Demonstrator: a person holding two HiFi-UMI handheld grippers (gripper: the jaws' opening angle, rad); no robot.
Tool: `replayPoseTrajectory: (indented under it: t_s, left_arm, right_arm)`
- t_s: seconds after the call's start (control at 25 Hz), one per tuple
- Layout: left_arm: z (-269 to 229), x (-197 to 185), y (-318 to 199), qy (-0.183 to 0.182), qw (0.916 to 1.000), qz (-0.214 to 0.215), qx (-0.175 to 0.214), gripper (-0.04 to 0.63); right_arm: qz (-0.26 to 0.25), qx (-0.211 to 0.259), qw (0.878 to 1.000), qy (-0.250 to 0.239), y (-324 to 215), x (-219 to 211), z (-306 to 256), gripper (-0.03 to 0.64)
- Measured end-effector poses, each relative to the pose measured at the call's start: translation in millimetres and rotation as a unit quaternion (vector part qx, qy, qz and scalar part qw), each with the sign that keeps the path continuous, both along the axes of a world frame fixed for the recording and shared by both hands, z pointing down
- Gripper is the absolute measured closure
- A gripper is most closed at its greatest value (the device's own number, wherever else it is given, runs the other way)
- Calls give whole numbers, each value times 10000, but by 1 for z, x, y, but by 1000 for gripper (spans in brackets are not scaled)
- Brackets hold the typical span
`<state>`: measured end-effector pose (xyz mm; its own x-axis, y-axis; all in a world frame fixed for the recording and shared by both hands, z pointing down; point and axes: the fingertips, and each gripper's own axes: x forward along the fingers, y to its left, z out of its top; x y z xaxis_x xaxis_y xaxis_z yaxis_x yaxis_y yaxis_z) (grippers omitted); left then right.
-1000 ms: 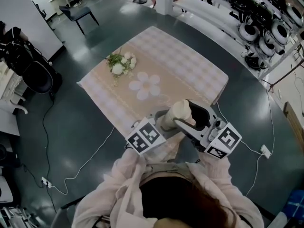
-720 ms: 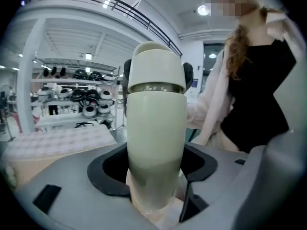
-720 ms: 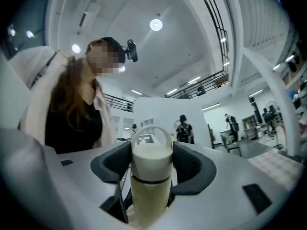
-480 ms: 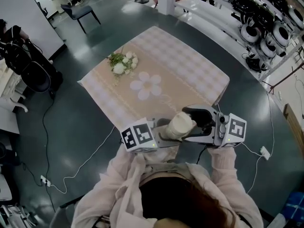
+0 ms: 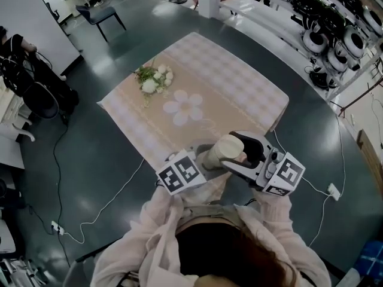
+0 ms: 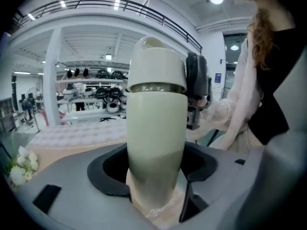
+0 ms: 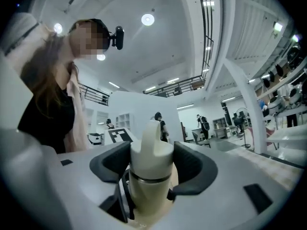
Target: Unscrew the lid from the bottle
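Observation:
A pale cream bottle (image 5: pixel 216 157) stands upright near the table's front edge, with its rounded lid (image 5: pixel 230 146) on top. My left gripper (image 5: pixel 206 159) is shut on the bottle's body (image 6: pixel 156 138) low down, a pad on either side. My right gripper (image 5: pixel 240 151) comes in from the right and is shut on the lid (image 7: pixel 151 155), its dark pads pressed to both sides just above the metal ring. In the left gripper view the lid (image 6: pixel 156 63) sits on the body with the right gripper (image 6: pixel 196 87) behind it.
The table (image 5: pixel 239 76) has a checked beige cloth. A small bunch of white flowers (image 5: pixel 152 79) and a white flower-shaped mat (image 5: pixel 184 107) lie further back. Cables run over the dark floor on both sides. A chair (image 5: pixel 99 14) stands far off.
The right gripper turned round the lid: its marker cube swung up to the right half a second ago and has come back down. The left gripper's cube shifted slightly and returned. Both grips held.

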<state>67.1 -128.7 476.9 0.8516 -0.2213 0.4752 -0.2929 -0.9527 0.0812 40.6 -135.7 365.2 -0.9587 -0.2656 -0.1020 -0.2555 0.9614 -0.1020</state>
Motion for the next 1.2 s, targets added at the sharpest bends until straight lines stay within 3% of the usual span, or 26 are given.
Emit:
replayPoseTrajectory:
  t_s: [0.12,0.24,0.4,0.52,0.92,1.2]
  left_arm:
    - [-8,4,28,263,9949,959,-181,281]
    - [-18,7,54,607,9804,1827,-427,281]
    - [-28,9,65,972,9666,2264,-712,281]
    - [-29,10,72,1022,9598,2492,-785,281]
    - [-28,13,65,998,9658,2253,-808,281]
    - [-16,11,50,796,9770,1799,-821,281]
  right_arm:
    - [-895,124,9954,-315,24,2,-10,321]
    - [-1646,145,9836,-726,43,1,-23,321]
    - [-1883,176,9751,-1155,48,4,-35,324]
    - [-2028,264,9691,-1377,52,7,-44,325]
    - [-1728,102,9741,-1451,43,14,-45,333]
    - [-1272,0,9706,-2041,29,25,-54,336]
